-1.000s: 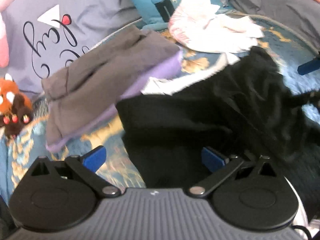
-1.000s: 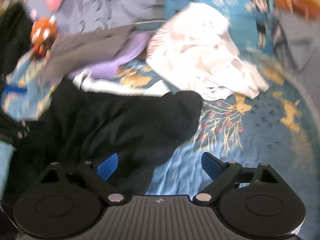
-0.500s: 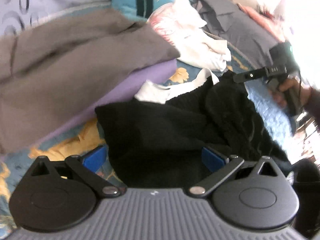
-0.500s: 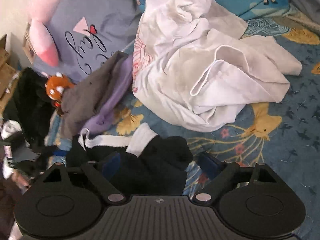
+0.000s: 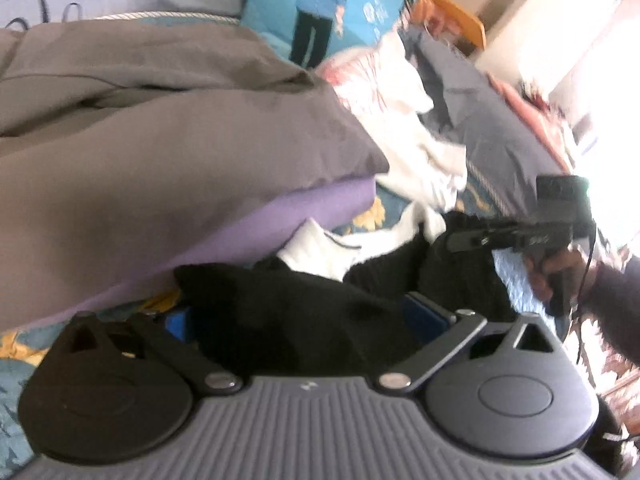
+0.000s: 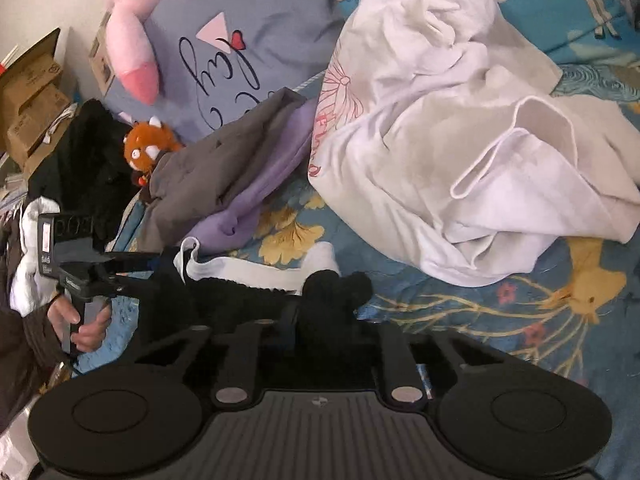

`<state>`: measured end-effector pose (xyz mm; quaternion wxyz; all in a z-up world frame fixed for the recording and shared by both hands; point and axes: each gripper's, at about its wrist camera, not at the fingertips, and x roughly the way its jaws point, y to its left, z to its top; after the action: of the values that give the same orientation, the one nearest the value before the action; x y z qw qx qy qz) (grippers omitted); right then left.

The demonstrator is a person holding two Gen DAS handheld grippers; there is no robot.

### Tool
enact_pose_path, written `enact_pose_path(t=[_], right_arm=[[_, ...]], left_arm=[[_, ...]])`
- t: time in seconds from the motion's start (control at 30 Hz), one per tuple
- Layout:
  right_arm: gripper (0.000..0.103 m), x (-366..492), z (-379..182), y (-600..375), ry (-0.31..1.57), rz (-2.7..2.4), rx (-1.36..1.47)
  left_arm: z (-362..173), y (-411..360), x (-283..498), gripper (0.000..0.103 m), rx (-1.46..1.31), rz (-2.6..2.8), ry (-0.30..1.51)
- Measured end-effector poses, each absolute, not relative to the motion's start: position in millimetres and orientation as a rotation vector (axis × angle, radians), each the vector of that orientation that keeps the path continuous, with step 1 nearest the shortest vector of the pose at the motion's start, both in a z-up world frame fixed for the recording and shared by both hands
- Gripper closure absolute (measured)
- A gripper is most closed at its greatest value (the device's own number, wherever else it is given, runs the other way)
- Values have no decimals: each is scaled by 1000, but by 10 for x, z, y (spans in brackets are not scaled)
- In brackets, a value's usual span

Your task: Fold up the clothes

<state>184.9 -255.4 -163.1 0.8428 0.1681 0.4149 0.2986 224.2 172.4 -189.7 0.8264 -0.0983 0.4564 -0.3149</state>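
- The bed (image 6: 500,320) carries a blue cover printed with yellow flowers and birds; every garment lies on it.
- A grey pillow (image 6: 248,32) with script lettering and a blue cartoon pillow (image 5: 320,4) stand along the far side.
- A crumpled white garment (image 6: 460,140) with a pink print lies in a heap at the far right of the bed, apart from the black one.
- A grey garment (image 5: 160,140) lies folded on top of a purple garment (image 5: 288,220), forming a stack just beyond the black one.
- The black garment (image 5: 304,312), with a white trim piece (image 6: 256,270) at its far edge, lies bunched at the near edge of the bed, stretched between the two grippers.
- The left gripper (image 5: 308,320) has its blue pads wide apart on either side of a thick fold of the black garment; its jaws are closing, and no firm pinch can be seen yet.
- The right gripper (image 6: 308,328) has its jaws drawn nearly together and closing, with a bunched end of the black garment caught between them.
- A hand (image 6: 84,320) in a dark sleeve holds the left gripper's handle.
- An orange plush toy (image 6: 146,152) sits against the grey pillow, beside the folded stack.
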Motion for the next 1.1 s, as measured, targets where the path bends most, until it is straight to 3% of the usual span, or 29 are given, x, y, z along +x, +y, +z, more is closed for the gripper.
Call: enact_pose_path(t=[0.13, 0.23, 0.6, 0.63, 0.8, 1.1], right_arm=[[89, 1721, -1477, -2410, 851, 612, 212], [89, 1597, -1266, -2290, 801, 588, 102], [90, 1366, -693, -1683, 621, 526, -392], [90, 1352, -703, -1659, 612, 512, -424], [91, 1406, -757, -1670, 634, 482, -429], [91, 1364, -779, -1733, 641, 471, -395]], left_arm=[[-1750, 1715, 2046, 49, -145, -626, 912], [-1610, 1625, 1876, 64, -53, -580, 876], [-1343, 1393, 1631, 69, 197, -391, 813], [-1351, 1379, 1632, 71, 210, -379, 817], [-1428, 1415, 1718, 99, 208, -359, 869], [-1434, 1395, 1695, 103, 182, -382, 889]])
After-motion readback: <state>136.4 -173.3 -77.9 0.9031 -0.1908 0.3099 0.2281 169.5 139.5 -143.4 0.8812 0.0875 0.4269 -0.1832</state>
